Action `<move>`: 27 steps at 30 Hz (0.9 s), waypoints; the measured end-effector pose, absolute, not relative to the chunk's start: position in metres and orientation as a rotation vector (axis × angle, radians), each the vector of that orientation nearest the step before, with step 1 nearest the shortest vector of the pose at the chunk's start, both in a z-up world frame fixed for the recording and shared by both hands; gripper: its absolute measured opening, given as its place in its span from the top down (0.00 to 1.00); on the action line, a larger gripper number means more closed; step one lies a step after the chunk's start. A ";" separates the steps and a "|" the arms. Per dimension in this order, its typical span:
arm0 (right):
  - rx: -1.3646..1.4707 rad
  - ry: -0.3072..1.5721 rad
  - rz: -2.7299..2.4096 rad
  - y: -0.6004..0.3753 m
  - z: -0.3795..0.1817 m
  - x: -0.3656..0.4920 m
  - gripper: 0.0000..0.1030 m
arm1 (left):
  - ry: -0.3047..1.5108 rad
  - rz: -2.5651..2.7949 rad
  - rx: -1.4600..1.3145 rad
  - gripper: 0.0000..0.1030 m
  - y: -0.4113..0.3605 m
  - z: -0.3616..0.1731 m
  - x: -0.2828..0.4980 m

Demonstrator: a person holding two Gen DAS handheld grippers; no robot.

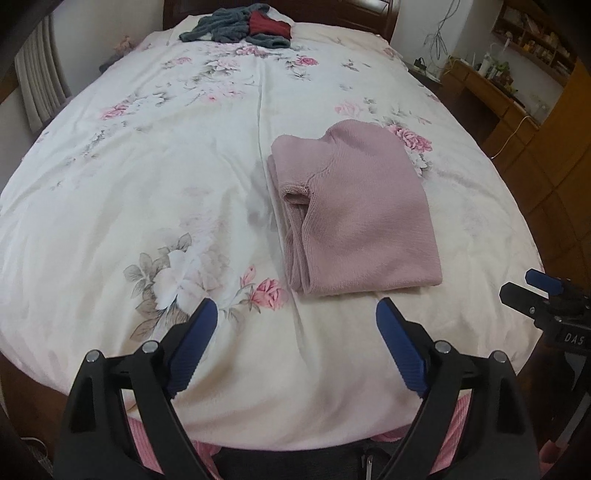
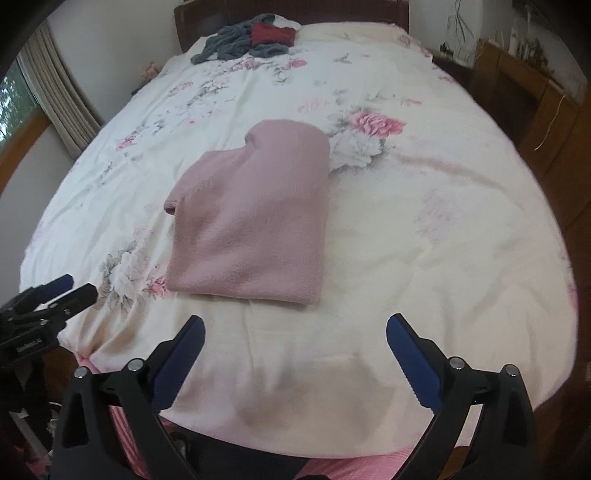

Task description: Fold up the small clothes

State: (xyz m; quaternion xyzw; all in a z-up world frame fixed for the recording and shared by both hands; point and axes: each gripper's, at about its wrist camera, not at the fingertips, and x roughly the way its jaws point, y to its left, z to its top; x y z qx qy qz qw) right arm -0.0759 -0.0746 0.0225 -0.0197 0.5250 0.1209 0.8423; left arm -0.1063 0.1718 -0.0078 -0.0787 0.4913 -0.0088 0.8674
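A dusty-pink knit sweater [image 1: 354, 210] [image 2: 255, 218] lies folded into a thick rectangle on the floral bedspread [image 1: 147, 177] [image 2: 424, 229]. My left gripper [image 1: 297, 308] hovers open over the near edge of the bed, just short of the sweater's near hem, with nothing between its blue pads. My right gripper [image 2: 295, 325] is open too, empty, a little short of the sweater's near edge. Each gripper shows at the side of the other's view: the right gripper [image 1: 532, 286], the left gripper [image 2: 70, 288].
A heap of grey and dark red clothes [image 1: 240, 26] [image 2: 251, 40] lies at the head of the bed by the dark headboard. Wooden desk and shelves [image 1: 517, 92] stand to the right, curtains [image 2: 59, 96] to the left. Pink striped fabric [image 1: 454, 424] hangs below the bed edge.
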 end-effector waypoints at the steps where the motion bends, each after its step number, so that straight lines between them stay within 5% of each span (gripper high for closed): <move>1: -0.050 1.103 0.251 -0.074 0.025 -0.078 0.04 | 1.024 -0.011 -0.159 0.15 0.171 -0.006 -0.109; 27: -0.057 1.079 0.208 -0.070 0.047 -0.084 0.04 | 0.963 0.031 -0.068 0.15 0.145 0.021 -0.128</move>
